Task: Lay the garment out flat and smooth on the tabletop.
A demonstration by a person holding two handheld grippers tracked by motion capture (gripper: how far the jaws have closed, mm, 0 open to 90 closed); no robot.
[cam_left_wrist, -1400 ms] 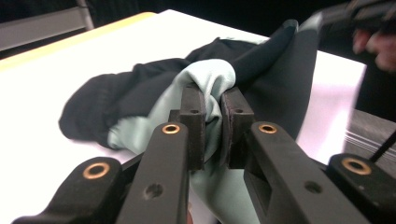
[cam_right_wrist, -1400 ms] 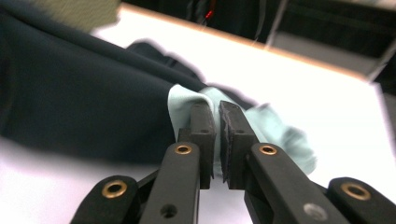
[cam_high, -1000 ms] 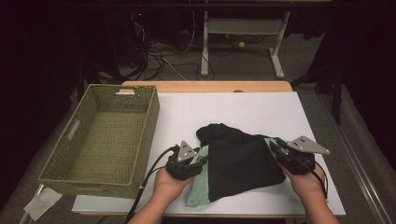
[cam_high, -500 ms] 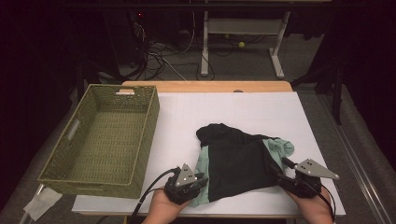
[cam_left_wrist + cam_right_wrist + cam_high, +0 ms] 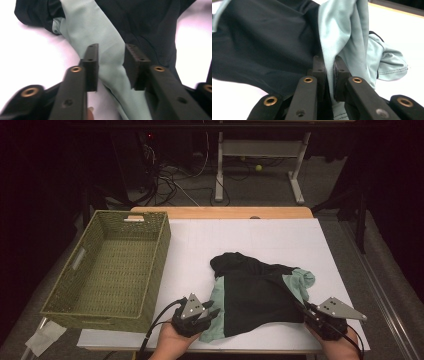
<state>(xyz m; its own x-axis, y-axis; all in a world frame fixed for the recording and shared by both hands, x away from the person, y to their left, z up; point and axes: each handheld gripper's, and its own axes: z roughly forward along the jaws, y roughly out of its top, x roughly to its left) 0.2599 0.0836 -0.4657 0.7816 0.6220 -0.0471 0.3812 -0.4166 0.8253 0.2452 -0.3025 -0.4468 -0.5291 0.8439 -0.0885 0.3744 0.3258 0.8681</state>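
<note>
- Surface: white; it carries a green woven basket at its left side, standing well apart from the work.
- Garment: black with pale green panels, lying crumpled at the near centre of the surface, between the two tongs.
- Right tongs: jaws have just been closing and now pinch a pale green fold of the garment. Maintain this grip; pull only once both sides are secured.
- Left tongs: jaws have just been opening and stand apart, with the pale green strip between them, unclamped. Advance over the edge, close fully, then draw both corners outward evenly to flatten the fabric.
</note>
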